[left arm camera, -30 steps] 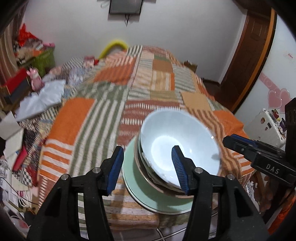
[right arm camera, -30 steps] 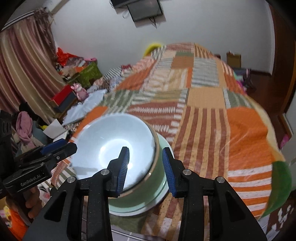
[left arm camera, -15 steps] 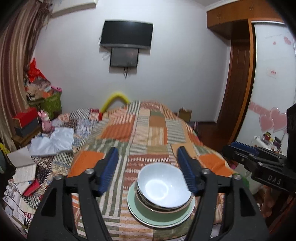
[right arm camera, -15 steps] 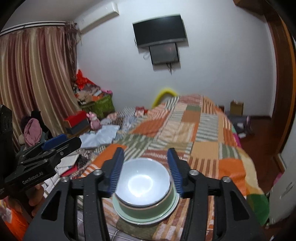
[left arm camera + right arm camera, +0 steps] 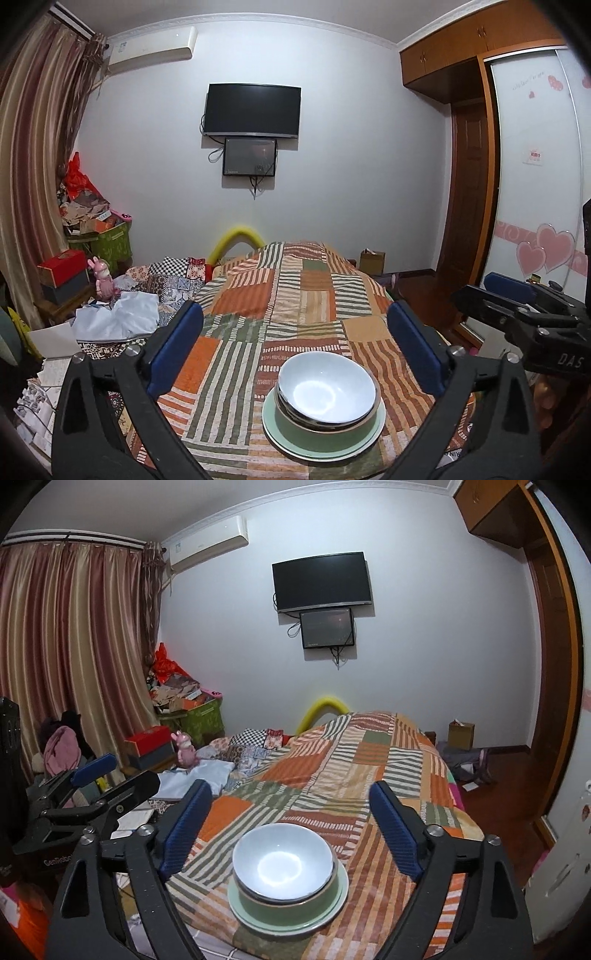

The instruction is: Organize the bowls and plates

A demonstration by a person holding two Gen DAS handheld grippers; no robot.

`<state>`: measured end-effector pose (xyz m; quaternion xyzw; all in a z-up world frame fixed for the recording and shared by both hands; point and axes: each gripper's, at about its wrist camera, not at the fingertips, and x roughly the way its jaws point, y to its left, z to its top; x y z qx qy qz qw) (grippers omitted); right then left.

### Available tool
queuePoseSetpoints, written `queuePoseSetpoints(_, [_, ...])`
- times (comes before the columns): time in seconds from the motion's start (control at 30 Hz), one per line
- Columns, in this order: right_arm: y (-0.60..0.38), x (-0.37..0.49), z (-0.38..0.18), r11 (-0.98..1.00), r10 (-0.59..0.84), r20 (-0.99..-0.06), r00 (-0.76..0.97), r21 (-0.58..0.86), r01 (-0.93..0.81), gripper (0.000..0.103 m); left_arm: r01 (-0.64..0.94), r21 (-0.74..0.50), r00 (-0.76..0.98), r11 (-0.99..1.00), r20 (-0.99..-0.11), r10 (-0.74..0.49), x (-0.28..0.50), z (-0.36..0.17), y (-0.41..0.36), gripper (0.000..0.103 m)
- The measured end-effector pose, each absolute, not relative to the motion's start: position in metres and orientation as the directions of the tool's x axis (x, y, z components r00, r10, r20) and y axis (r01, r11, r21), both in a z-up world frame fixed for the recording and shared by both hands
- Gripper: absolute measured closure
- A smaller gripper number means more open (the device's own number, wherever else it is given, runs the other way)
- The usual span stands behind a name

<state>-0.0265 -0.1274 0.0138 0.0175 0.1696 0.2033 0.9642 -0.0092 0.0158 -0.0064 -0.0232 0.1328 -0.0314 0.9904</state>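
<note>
Bed [image 5: 306,295] fills the middle of both views, covered by a patchwork quilt [image 5: 369,775] in orange, green and striped blocks. Striped curtain [image 5: 74,646] at left, wooden wardrobe [image 5: 469,166] at right. Black TV [image 5: 252,109] on the far wall, smaller screen [image 5: 249,157] just under it, air conditioner [image 5: 207,550] high up beside the curtain. Clutter pile with a green box [image 5: 107,243] in the left corner, pink rabbit figure [image 5: 102,278] near it.

Left claw [image 5: 295,354]: jaws opening, spread wide, blue pads [image 5: 177,350] well apart, nothing between them. Right claw [image 5: 291,834]: jaws opening, also spread wide, nothing pinched.

Dish stack sits on the quilt at the bed's near edge, below and beyond both claws, touched by neither. Pale green plate [image 5: 364,439] at the bottom, green bowl [image 5: 295,424] on it, a darker rimmed bowl nested inside, white bowl [image 5: 327,391] on top, upright, slightly off-centre in the stack.
</note>
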Motion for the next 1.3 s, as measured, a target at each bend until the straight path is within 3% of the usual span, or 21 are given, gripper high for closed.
queuePoseSetpoints(0.17, [-0.1273,-0.0346,0.0140,0.929,0.369,-0.295,0.881,0.088,-0.360,0.001,0.050,-0.064,0.966,0.997,-0.250,-0.064,-0.0156,-0.0064,0.0160,0.000])
queuePoseSetpoints(1.3, [-0.1339,-0.0356,0.0133,0.943,0.333,-0.300,0.894,0.079,-0.325,0.000,0.071,-0.077,0.961,0.995,-0.262,-0.089,-0.0132,-0.0116,0.0142,0.000])
